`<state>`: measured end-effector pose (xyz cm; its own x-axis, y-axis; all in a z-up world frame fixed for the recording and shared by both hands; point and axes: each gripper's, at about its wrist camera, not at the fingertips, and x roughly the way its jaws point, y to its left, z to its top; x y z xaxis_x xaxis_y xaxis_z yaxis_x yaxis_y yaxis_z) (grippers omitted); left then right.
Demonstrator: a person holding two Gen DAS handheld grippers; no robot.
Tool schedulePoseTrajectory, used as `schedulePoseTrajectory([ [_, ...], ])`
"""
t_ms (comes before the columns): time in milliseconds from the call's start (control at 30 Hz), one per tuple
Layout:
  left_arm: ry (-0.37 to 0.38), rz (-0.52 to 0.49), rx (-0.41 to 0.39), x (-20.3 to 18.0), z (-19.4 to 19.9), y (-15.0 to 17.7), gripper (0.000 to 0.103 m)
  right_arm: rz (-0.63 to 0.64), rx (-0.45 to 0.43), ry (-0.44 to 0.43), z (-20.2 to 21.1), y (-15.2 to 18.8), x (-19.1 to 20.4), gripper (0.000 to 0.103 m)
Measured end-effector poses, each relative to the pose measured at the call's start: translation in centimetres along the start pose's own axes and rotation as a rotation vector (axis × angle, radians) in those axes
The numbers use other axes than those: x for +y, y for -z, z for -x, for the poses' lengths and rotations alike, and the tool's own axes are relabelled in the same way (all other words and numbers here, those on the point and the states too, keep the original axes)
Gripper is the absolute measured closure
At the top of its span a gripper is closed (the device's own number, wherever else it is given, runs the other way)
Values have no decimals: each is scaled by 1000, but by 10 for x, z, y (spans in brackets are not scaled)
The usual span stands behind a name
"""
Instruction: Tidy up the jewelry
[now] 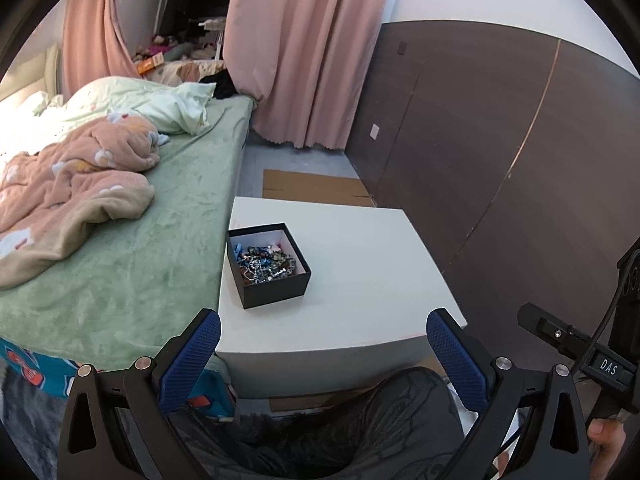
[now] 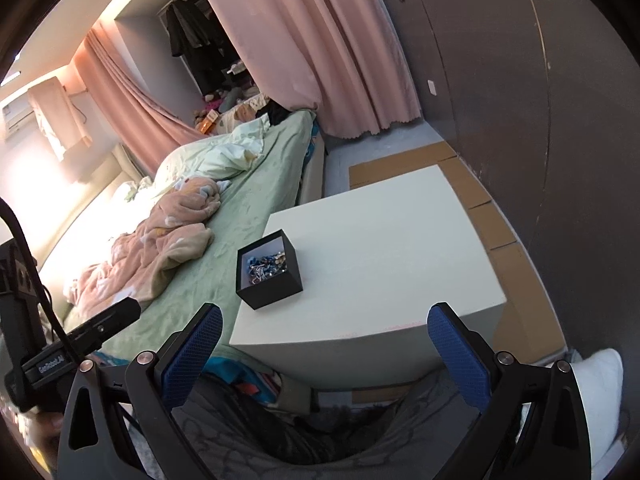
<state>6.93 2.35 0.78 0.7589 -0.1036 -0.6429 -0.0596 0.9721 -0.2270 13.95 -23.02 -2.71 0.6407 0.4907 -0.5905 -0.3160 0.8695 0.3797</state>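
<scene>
A small black open box [image 1: 276,288] stands on the left part of a white square table [image 1: 360,264]. It holds a tangle of jewelry [image 1: 264,262], with blue beads and silver chains. The box [image 2: 276,292] and jewelry [image 2: 266,266] also show in the right wrist view on the table [image 2: 380,248]. My left gripper [image 1: 324,328] is open and empty, held back from the table's near edge. My right gripper [image 2: 326,324] is also open and empty, likewise short of the near edge. Both have blue padded fingers [image 1: 192,360].
A bed with a green sheet [image 1: 160,240] and a pink blanket [image 1: 72,184] lies against the table's left side. Pink curtains [image 1: 304,52] hang behind. A dark brown panel wall [image 1: 500,140] runs along the right. Cardboard [image 2: 472,192] lies on the floor. The person's knee [image 1: 360,420] is below the table edge.
</scene>
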Motion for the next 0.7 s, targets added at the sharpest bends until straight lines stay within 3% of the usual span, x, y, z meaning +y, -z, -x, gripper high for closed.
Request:
schedulePoseTrajectory([
  [367, 5, -28, -50, -6, 36, 2, 0, 77, -31, 11, 38, 3, 27, 0],
  [700, 4, -25, -60, -3, 51, 7, 0, 51, -40, 16, 47, 5, 27, 0],
])
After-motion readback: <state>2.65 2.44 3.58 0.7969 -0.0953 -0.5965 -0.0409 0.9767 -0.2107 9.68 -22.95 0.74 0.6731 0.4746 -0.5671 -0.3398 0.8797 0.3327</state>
